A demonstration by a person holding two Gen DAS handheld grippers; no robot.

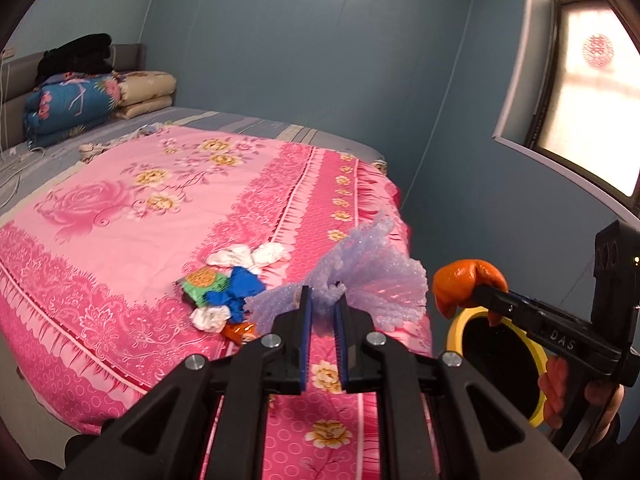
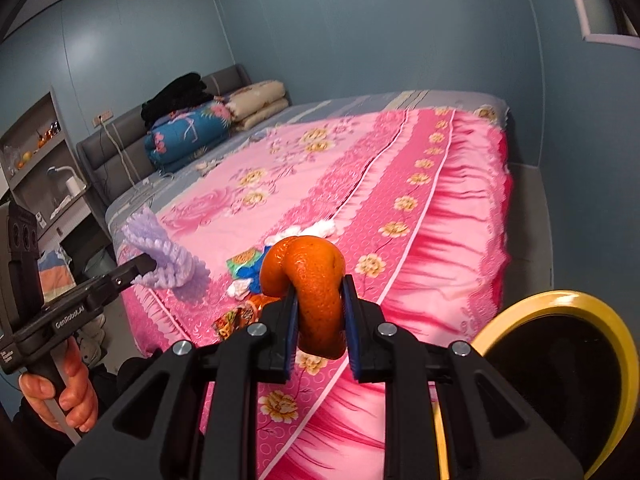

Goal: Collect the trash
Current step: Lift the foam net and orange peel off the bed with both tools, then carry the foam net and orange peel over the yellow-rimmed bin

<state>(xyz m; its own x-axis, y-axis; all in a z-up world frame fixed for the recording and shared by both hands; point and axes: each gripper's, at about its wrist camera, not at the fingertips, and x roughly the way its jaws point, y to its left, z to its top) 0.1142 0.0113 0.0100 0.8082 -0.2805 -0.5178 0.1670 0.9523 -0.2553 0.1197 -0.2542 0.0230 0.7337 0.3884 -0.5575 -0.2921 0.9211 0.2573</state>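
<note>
Trash in both hands: our left tool (image 1: 323,312) is pinched nearly shut on a lilac foam fruit net (image 1: 370,276), soft, bubbly mesh that crushes thin btwn the pads, and our right tool (image 2: 319,312) is clamped, jaws a bit apart, on a curled orange peel (image 2: 316,292), leathery and pitted. We hold both clear of the bed (image 1: 132,216), prob. so they can go over the yellow-rimmed bin (image 2: 560,300) w/ its dark inside, just beside the bed's corner. More trash waits on the pink floral cover: white tissue wads (image 1: 248,256), a crumpled blue scrap (image 1: 240,292), a green wrapper (image 1: 200,284).
</note>
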